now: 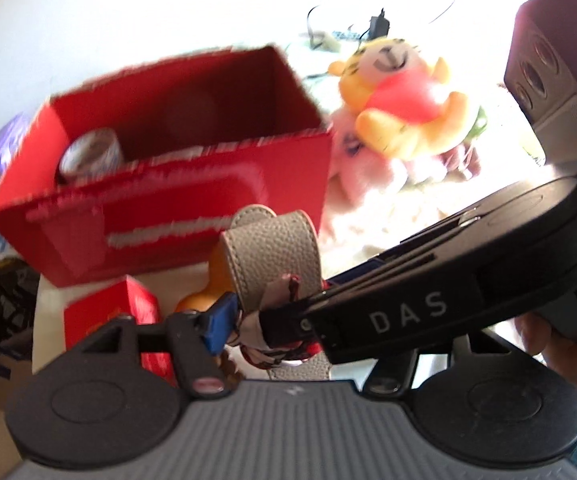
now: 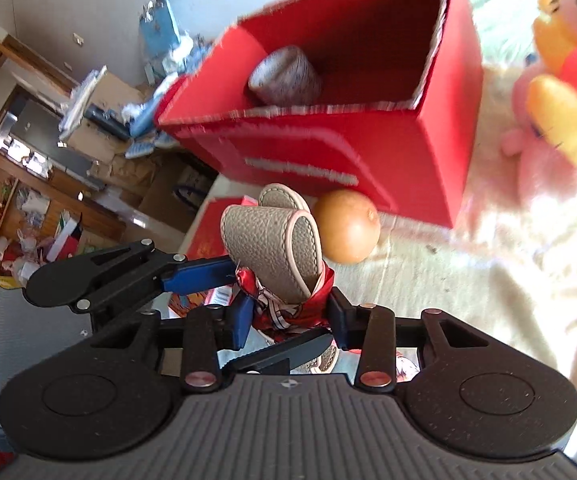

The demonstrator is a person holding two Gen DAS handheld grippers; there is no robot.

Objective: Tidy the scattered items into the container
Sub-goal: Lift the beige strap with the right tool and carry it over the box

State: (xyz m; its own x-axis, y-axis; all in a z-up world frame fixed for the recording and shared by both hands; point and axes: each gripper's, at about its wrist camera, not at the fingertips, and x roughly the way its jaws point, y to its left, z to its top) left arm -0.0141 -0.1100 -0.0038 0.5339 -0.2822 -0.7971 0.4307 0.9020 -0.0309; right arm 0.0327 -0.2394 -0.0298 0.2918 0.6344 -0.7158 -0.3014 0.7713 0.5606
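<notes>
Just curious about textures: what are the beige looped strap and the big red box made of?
The beige looped strap looks like pebbled leather or a faux version: grainy matte surface, stitched edges. The big red open-topped box seems to be cardboard: flat matte walls with a rough, pale torn-looking rim.

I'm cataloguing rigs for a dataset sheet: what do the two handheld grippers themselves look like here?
Both are matte black linkages with round pivot discs over a ribbed grey base. The left gripper and right gripper have blue finger pads and silver and reddish pivot pins. In the left wrist view the right gripper's black body carries white "DAS" lettering and round camera lenses on a dark housing. No cables or sleeves visible.
</notes>
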